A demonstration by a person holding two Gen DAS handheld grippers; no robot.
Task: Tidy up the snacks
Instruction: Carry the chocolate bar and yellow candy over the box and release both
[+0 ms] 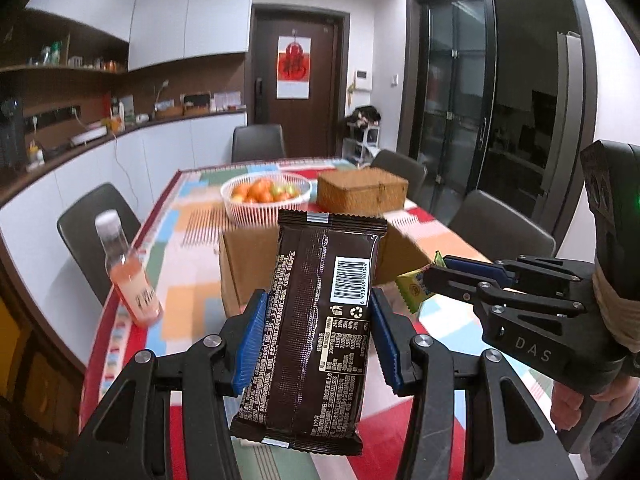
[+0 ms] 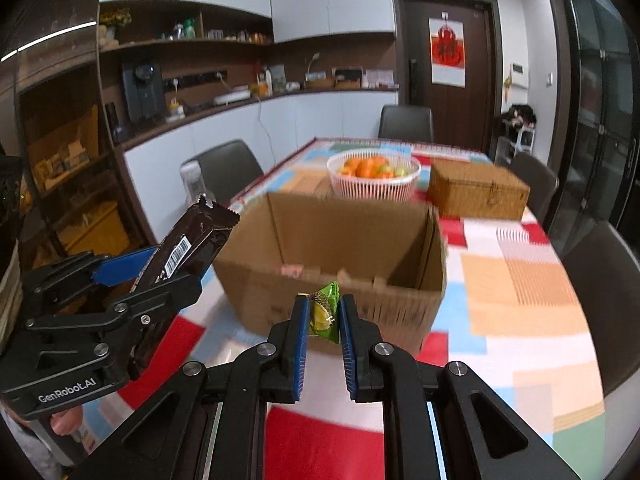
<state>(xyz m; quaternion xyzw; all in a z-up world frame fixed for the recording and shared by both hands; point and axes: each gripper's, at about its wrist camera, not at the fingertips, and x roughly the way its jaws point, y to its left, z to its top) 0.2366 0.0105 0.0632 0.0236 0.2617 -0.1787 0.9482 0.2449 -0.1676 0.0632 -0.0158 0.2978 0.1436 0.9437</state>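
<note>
Your left gripper [image 1: 316,320] clamps the brown snack pack [image 1: 316,328] edgewise; your right gripper [image 2: 324,320] pinches the green candy [image 2: 324,312], both carried above the open cardboard box [image 2: 336,248] for dropping in.

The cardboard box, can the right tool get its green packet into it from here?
Probably yes: the box stands open-topped just ahead of the right tool, nothing between them, with the packet clamped.
</note>
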